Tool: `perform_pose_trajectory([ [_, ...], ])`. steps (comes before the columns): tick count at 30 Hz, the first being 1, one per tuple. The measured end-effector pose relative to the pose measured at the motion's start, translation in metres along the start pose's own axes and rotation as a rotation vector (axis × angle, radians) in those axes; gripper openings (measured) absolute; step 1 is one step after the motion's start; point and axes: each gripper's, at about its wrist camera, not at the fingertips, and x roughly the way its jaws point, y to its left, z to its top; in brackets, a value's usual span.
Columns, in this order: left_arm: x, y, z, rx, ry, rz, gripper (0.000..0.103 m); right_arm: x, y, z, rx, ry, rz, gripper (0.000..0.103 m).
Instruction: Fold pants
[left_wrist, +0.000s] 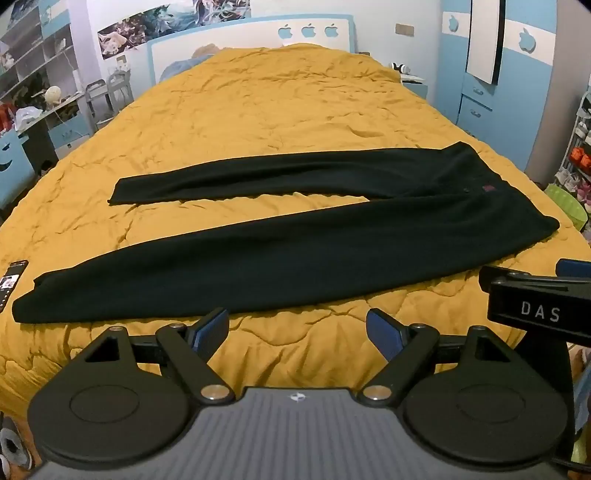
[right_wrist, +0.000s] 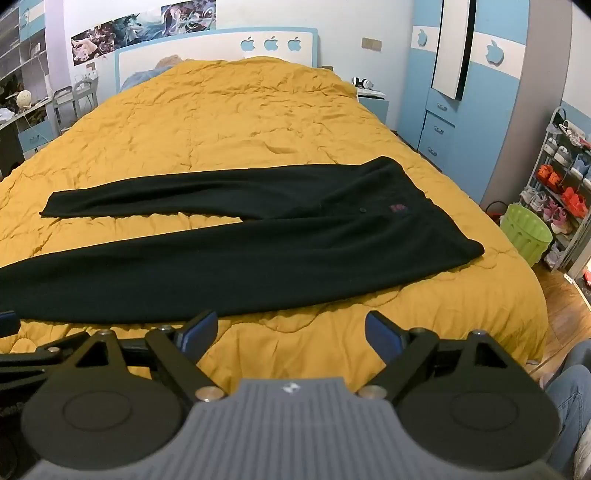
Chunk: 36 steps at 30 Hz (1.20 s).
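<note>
Black pants lie flat on the yellow quilt, legs spread in a V toward the left and the waist at the right; they also show in the right wrist view. A small red label sits near the waist. My left gripper is open and empty, just in front of the near leg's edge. My right gripper is open and empty, also in front of the near leg, to the right of the left one. Part of the right gripper shows in the left wrist view.
A phone or remote lies on the quilt at the left edge. A green basket and a shoe rack stand right of the bed. A blue wardrobe and nightstand stand at the back right. My jeans-clad leg is at the lower right.
</note>
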Motion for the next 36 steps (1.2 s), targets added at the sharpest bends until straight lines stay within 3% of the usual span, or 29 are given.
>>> perform_pose_trajectory([
  [36,0.001,0.001,-0.009,0.011,0.001,0.007,0.098,0.000,0.000,0.000,-0.002,0.003,0.000,0.083],
])
